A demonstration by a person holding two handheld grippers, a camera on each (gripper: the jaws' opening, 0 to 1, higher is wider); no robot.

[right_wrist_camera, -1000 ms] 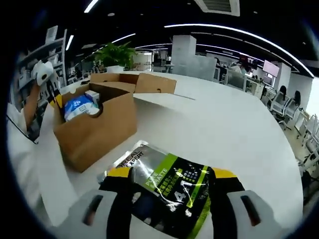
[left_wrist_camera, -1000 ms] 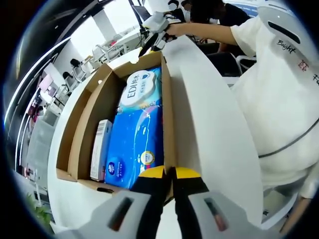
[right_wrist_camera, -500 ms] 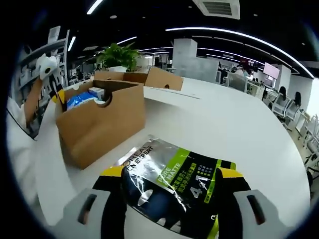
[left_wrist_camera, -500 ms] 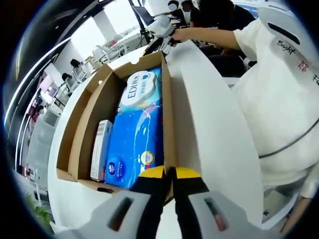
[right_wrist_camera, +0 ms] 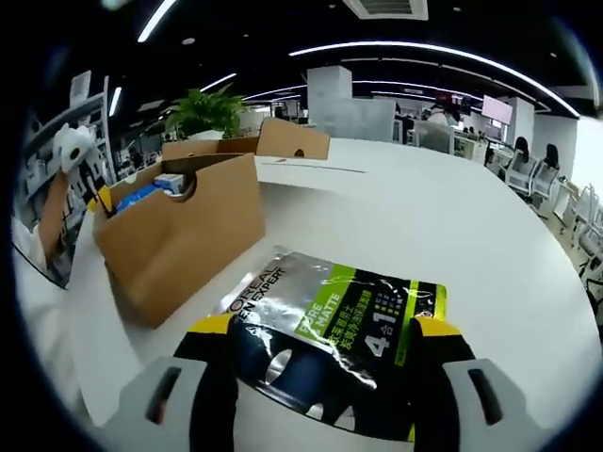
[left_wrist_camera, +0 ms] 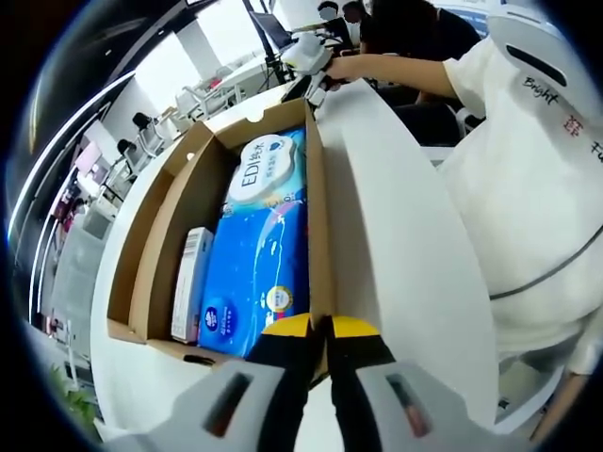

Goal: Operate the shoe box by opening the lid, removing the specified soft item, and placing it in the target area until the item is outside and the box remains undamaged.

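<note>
Placing, step in hand: the soft item, a black-and-green pouch (right_wrist_camera: 330, 330), lies flat on the white table (right_wrist_camera: 471, 226) in the lower middle of the right gripper view, outside the shoe box (right_wrist_camera: 174, 235), which stands at centre left of that frame with its top open.

Right gripper (right_wrist_camera: 320, 353): jaws spread wide to either side of the pouch's near end, yellow tips flanking it; whether the pads touch the foil cannot be told, yet the spacing reads as released rather than clenched.

Left gripper (left_wrist_camera: 320, 330): jaws drawn together on the near edge of the box wall at lower centre of the left gripper view, clenched on the cardboard and steadying the shoe box (left_wrist_camera: 316, 217).

Remaining contents, centre of the left gripper view: a blue tissue pack (left_wrist_camera: 254, 245) and a small white carton (left_wrist_camera: 188, 282) beside it.

Lid (right_wrist_camera: 292, 141): folded back behind the box, upper centre of the right gripper view.

Method, as judgement: keep the pouch flat and let it rest fully on the table before drawing the right jaws straight back, so the foil is not dragged or creased; keep the left grip light enough not to crush the wall; release it only once the pouch is settled; lift clear without snagging the lid.
</note>
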